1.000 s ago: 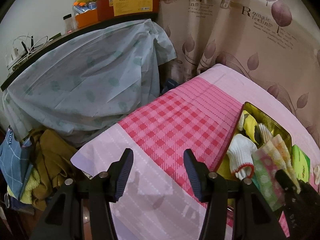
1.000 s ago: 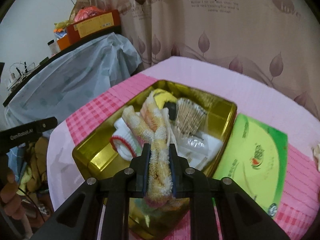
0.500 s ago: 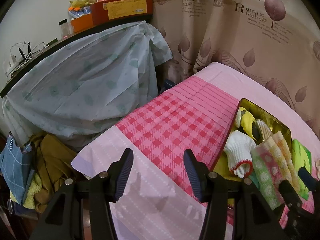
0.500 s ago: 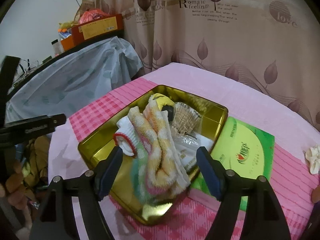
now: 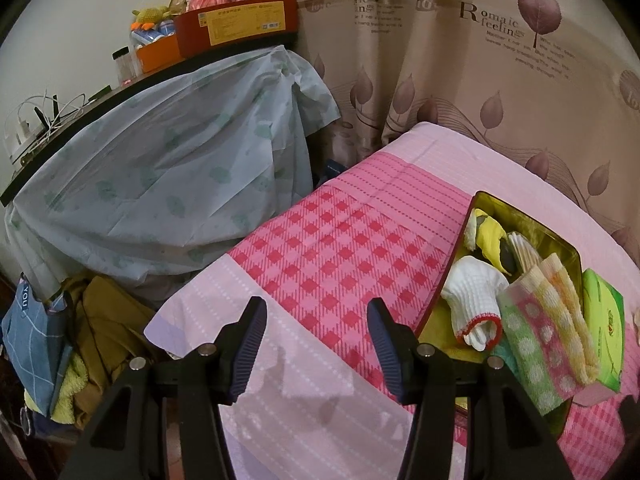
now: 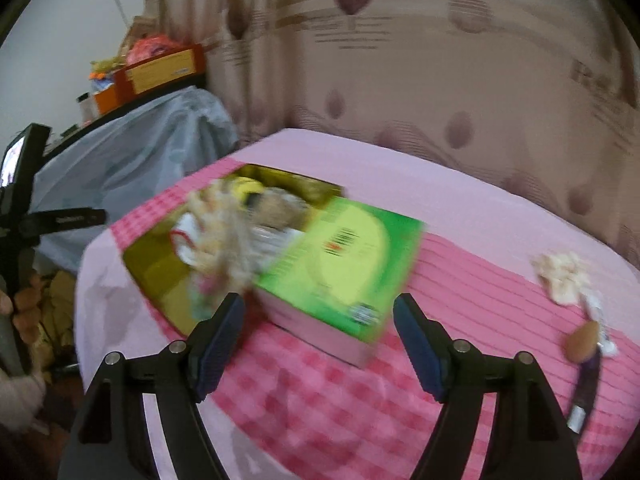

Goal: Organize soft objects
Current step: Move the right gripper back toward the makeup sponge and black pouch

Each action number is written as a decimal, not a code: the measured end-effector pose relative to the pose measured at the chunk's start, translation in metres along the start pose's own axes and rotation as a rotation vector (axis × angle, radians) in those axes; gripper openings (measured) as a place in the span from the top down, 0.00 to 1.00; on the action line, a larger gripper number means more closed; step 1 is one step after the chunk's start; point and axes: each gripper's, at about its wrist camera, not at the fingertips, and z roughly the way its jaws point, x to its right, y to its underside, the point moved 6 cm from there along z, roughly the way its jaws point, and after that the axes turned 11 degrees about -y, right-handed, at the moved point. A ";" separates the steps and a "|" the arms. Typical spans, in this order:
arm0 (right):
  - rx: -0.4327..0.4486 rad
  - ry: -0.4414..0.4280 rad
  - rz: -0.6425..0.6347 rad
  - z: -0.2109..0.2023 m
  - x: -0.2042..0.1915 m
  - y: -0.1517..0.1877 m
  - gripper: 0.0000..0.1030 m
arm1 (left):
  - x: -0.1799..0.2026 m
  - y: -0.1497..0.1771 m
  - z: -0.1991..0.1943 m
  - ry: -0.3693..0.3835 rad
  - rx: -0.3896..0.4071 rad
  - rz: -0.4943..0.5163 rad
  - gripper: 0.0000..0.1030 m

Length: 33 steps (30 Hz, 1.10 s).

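Note:
A gold tin box (image 5: 532,232) (image 6: 148,268) sits on the pink bedspread and holds a white glove with a red cuff (image 5: 474,296), a striped towel (image 5: 548,316) (image 6: 224,232) draped over its near rim, a yellow cloth (image 5: 492,232) and other soft pieces. A green lid (image 6: 348,264) (image 5: 608,324) lies beside the box. My left gripper (image 5: 316,344) is open and empty, left of the box. My right gripper (image 6: 318,348) is open and empty, just in front of the lid. A small white cloth (image 6: 564,276) lies to the right.
The bed (image 5: 320,248) ends at its left edge, with a plastic-covered table (image 5: 160,168) and piled clothes (image 5: 96,340) beyond. A curtain (image 5: 480,60) hangs behind. A brown brush-like object (image 6: 584,352) lies at the right of the bed.
My right gripper opened, let go of the striped towel onto the box rim, and swung right toward the green lid. The left gripper stayed open, hardly moving.

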 end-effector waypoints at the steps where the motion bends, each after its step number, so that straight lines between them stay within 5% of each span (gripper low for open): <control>1: 0.001 0.025 0.017 -0.007 0.013 0.005 0.28 | 0.000 0.000 0.000 0.002 0.002 -0.001 0.48; 19: -0.034 0.396 0.360 -0.078 0.217 0.095 0.28 | 0.005 -0.002 -0.007 -0.004 0.045 0.033 0.48; 33: -0.093 0.409 0.409 -0.051 0.258 0.111 0.32 | 0.022 0.002 -0.029 0.040 0.134 0.091 0.48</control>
